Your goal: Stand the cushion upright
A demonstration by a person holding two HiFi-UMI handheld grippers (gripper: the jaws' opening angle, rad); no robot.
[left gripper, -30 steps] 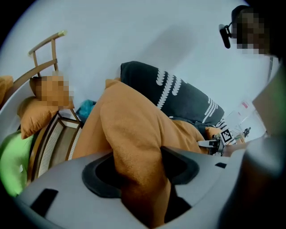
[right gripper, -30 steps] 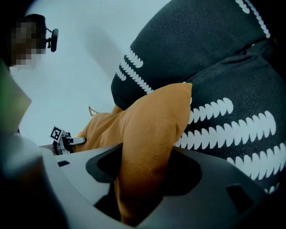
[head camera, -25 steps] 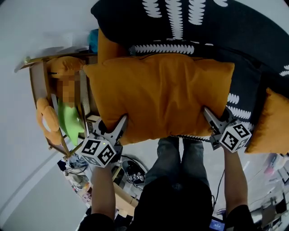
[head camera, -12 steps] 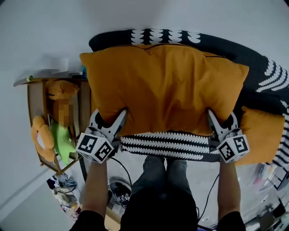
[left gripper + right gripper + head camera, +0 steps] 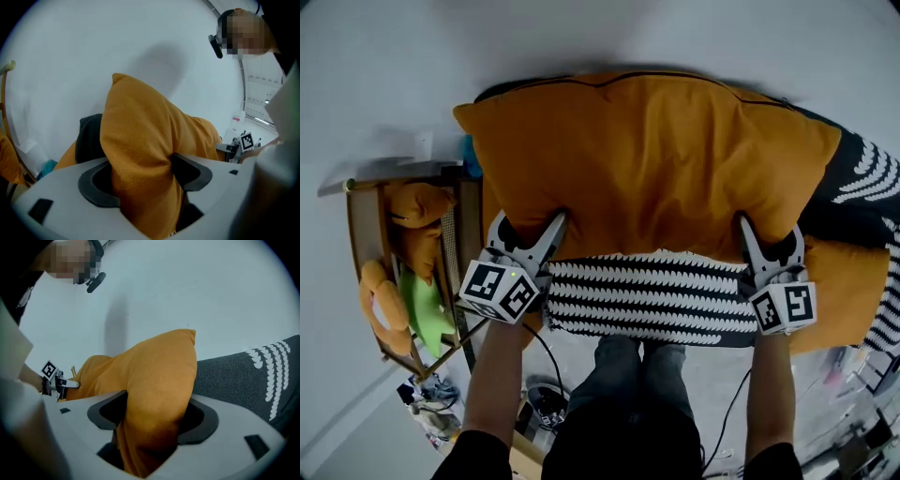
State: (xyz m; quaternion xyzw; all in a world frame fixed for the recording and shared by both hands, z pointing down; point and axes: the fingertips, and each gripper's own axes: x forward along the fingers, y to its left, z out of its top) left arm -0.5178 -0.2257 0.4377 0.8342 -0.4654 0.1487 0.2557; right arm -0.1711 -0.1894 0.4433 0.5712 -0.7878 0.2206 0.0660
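Orange cushion [image 5: 647, 159] filled the middle of the frame, its lower corners pinched in the left gripper [image 5: 530, 227] and right gripper [image 5: 767, 234], whose jaws had just been opening a little.

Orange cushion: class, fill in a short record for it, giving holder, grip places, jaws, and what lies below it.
thing: orange cushion
held by: left gripper and right gripper
grip places: its two lower corners in the head view
jaws: both pinch cushion fabric; have just been opening
below it: black fabric with white pattern
behind: pale wall
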